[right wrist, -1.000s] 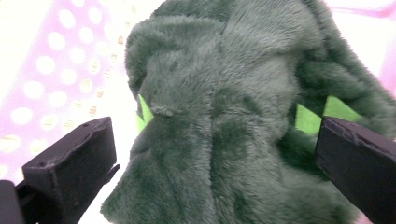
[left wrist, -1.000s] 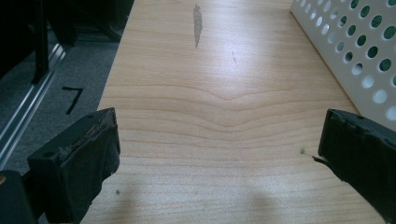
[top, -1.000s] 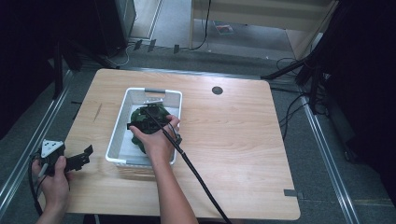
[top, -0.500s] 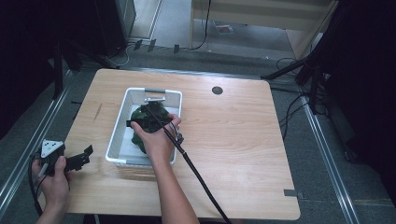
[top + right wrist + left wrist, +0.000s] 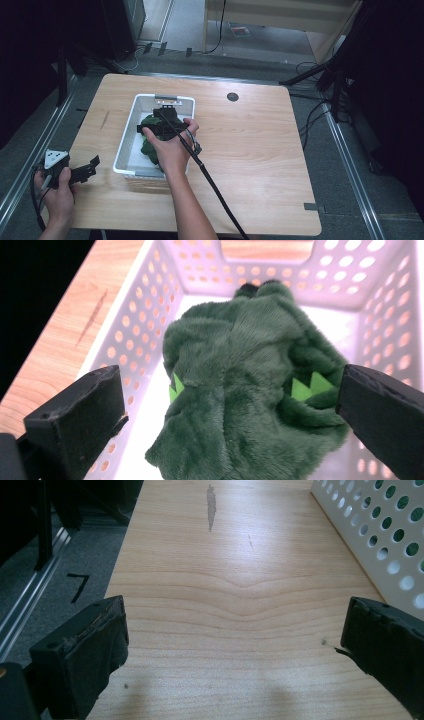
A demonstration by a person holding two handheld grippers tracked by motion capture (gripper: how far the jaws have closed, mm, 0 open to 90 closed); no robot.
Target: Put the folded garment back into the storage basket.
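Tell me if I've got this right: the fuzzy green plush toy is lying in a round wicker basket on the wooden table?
Not quite. The fuzzy green plush toy lies in a white rectangular perforated plastic basket, not a round wicker one, as the right gripper view shows. It does sit on the wooden table.

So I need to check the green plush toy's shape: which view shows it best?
The right gripper view: the plush toy lies close up between open jaws, fur and light green spikes clear, inside the white basket. In the high view the hand covers much of it. The left gripper view gives green glimpses through the basket's holes.
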